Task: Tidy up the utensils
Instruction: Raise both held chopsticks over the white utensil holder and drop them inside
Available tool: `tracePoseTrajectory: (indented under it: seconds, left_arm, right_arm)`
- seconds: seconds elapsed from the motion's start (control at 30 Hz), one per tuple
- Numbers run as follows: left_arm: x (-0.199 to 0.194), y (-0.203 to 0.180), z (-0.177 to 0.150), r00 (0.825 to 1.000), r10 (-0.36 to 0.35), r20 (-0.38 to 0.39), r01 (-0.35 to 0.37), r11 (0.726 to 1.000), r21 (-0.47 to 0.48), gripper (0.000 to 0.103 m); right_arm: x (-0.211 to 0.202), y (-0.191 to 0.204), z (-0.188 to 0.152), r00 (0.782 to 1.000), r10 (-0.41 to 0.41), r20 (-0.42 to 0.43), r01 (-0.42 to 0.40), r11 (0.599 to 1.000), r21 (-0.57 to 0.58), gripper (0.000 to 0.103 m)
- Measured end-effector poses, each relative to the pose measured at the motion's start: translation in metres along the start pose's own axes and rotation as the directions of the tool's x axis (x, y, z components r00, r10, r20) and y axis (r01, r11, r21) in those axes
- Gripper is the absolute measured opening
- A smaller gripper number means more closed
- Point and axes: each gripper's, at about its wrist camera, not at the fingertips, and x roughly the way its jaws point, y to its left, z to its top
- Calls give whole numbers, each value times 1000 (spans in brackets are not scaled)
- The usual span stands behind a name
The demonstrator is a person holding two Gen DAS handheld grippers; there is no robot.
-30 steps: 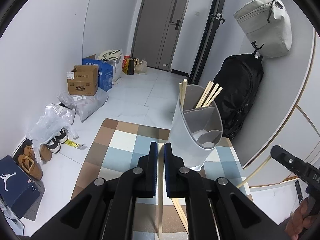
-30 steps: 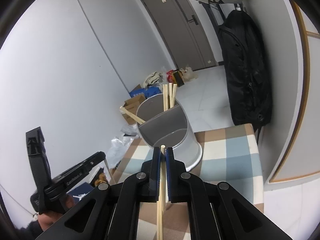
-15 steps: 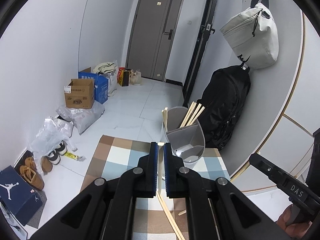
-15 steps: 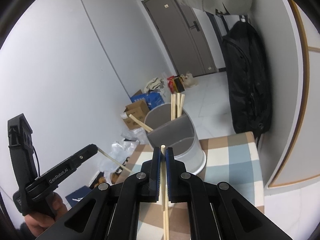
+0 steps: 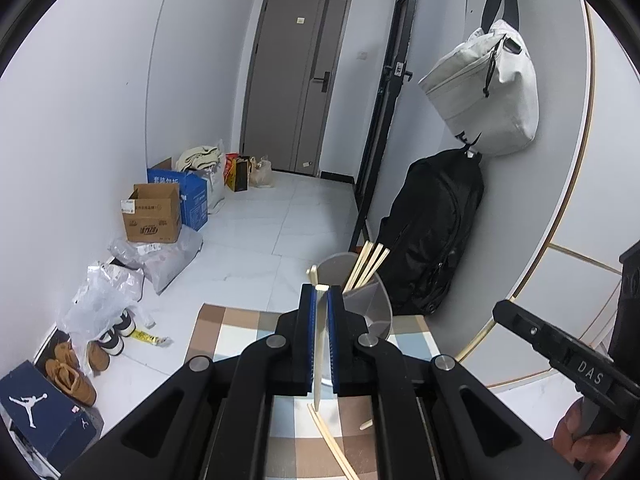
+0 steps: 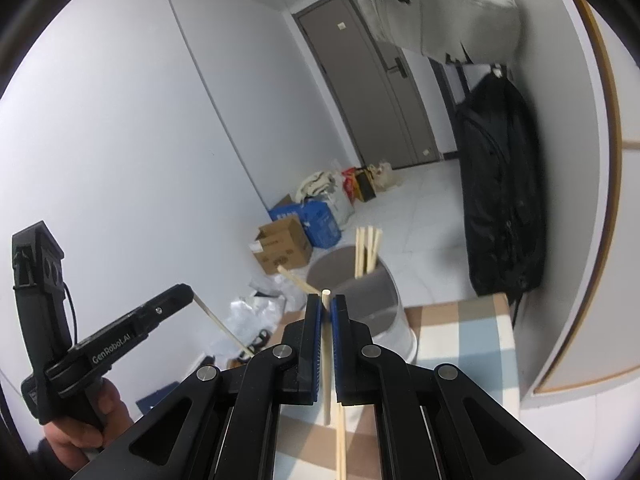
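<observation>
My left gripper (image 5: 319,292) and right gripper (image 6: 326,300) each clamped one upright chopstick (image 5: 319,344); the holder (image 6: 376,300) stood directly ahead.

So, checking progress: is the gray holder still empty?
No. The gray holder already has several chopsticks standing in its back compartment, tips above the rim.

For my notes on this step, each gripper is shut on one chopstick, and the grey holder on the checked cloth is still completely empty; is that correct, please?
Not quite. The grey holder already has several chopsticks standing in its back compartment, as the right wrist view shows. The rest holds: the left gripper and right gripper are each shut on one chopstick, and the holder stands on the checked cloth.
</observation>
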Motion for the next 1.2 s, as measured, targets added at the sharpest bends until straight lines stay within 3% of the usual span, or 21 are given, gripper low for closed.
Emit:
tracePoseTrajectory:
  seconds: [0.6,1.2]
  left_arm:
    - [3,-8,66,999,-28,33,27,999,33,2]
    - [63,-12,97,999,-32,15,31,998,61,2]
  right_arm:
    - [7,15,84,997,35,67,-33,999,-37,4]
    - [60,5,133,997,13,75,-7,997,-81,4]
